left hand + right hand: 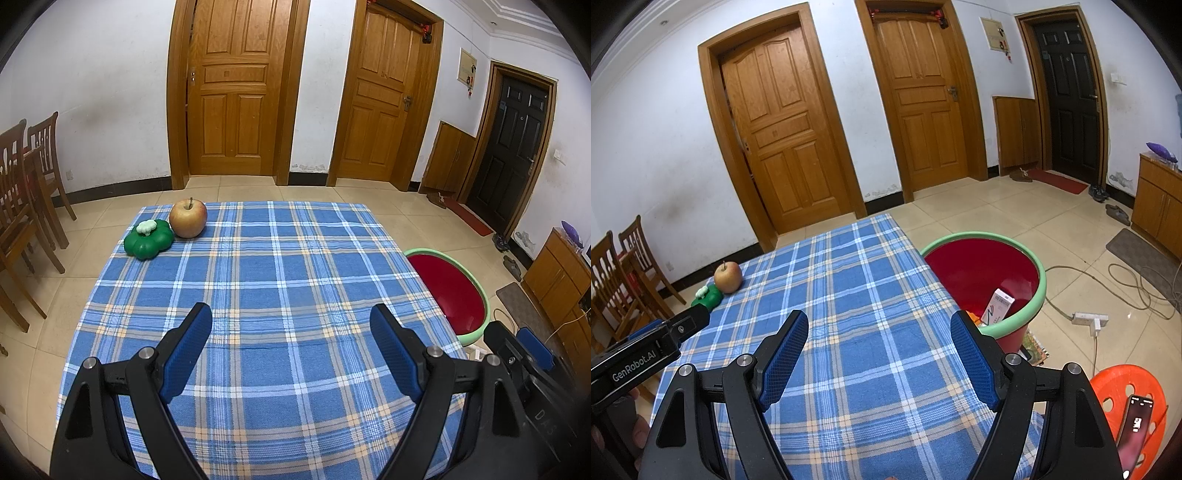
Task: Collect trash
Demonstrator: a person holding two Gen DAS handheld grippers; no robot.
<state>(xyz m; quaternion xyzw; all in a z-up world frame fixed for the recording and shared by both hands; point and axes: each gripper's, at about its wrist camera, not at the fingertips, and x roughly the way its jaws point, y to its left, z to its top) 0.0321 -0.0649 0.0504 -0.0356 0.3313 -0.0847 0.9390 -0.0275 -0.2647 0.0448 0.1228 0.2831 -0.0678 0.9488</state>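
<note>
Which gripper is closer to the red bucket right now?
Right. The right gripper hangs over the table edge beside the red bucket; the left gripper sits further across the table, the bucket off its right.

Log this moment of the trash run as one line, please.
left gripper open, empty | right gripper open, empty | apple, green toy at table's far corner | red bucket holds a box

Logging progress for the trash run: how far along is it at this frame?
Looks done: a white carton already lies in the red bucket beside the table. In hand: nothing; left gripper and right gripper are open over bare blue plaid cloth. Left: the apple and green toy at the far corner, if they count as trash.
</note>
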